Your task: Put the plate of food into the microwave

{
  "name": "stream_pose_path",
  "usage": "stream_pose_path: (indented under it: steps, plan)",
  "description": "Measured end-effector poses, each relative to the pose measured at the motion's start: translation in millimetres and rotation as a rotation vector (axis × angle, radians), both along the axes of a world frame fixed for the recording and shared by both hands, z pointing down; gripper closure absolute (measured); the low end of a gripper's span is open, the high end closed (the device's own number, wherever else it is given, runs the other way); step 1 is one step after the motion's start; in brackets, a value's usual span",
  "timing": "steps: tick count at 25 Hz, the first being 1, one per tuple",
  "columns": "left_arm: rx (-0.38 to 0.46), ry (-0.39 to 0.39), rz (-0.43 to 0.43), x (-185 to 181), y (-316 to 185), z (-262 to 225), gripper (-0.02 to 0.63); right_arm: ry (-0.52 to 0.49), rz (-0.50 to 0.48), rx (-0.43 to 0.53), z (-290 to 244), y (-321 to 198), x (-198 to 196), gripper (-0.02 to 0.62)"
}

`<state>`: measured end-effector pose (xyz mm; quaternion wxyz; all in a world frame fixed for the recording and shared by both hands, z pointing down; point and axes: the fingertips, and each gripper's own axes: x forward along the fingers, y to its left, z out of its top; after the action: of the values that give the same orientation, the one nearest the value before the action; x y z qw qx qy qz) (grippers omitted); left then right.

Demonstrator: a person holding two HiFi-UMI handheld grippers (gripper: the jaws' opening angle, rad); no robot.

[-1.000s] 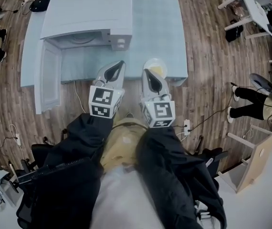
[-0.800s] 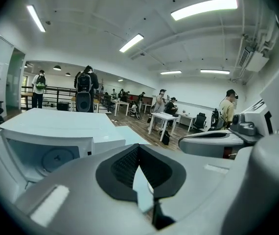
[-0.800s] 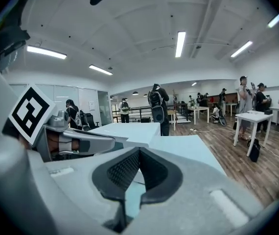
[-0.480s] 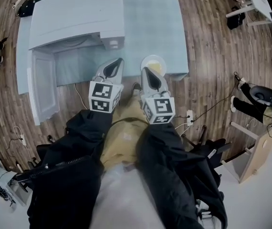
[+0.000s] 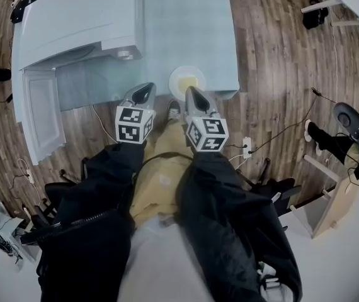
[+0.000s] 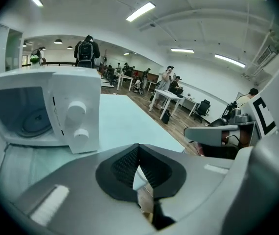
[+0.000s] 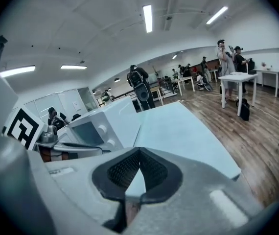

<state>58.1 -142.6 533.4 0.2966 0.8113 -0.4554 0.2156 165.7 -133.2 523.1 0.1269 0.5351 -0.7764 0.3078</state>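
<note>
Plate of food (image 5: 187,80) – a pale round dish with a yellow heap on it – sits near the lower edge of the light blue table (image 5: 192,17), just above centre in the head view. It stands alone on the tabletop, to the right of the microwave (image 5: 79,27) and apart from it.

The microwave fills the upper left of that frame, and its door (image 5: 41,121) hangs wide open toward the lower left. My left gripper (image 5: 147,88) and right gripper (image 5: 189,92) reach up from my dark sleeves (image 5: 104,187) side by side at the middle of the frame. The plate lies just beyond and between their tips. The right tip overlaps the plate's lower rim in the picture, but I cannot tell whether it touches.

In the left gripper view my jaws are pressed together at the tips (image 6: 138,151) with nothing pinched between them. The microwave (image 6: 41,111) shows at the left with its cavity open, the turntable (image 6: 32,124) inside and two round knobs (image 6: 76,112) on the front panel.

The right gripper view shows the same – jaws closed tip to tip (image 7: 139,153) and empty. Beyond them the table (image 7: 188,131) stretches away through the centre and right, with the microwave (image 7: 100,124) at centre left. Neither gripper view shows the plate clearly.

Wooden floor (image 5: 274,74) surrounds the table.
</note>
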Motion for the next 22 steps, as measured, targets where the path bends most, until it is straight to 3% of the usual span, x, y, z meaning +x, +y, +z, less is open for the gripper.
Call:
stream_pose_path:
  steps: [15,22]
  plan:
    - [-0.213,-0.033,0.063,32.9,39.9,85.0,0.611,-0.026,0.046,-0.236,92.7,29.4,26.9,0.595]
    - [-0.247,-0.045,0.092,42.3,52.3,100.9,0.611,-0.067,0.09,-0.308,123.5,39.9,34.0,0.594]
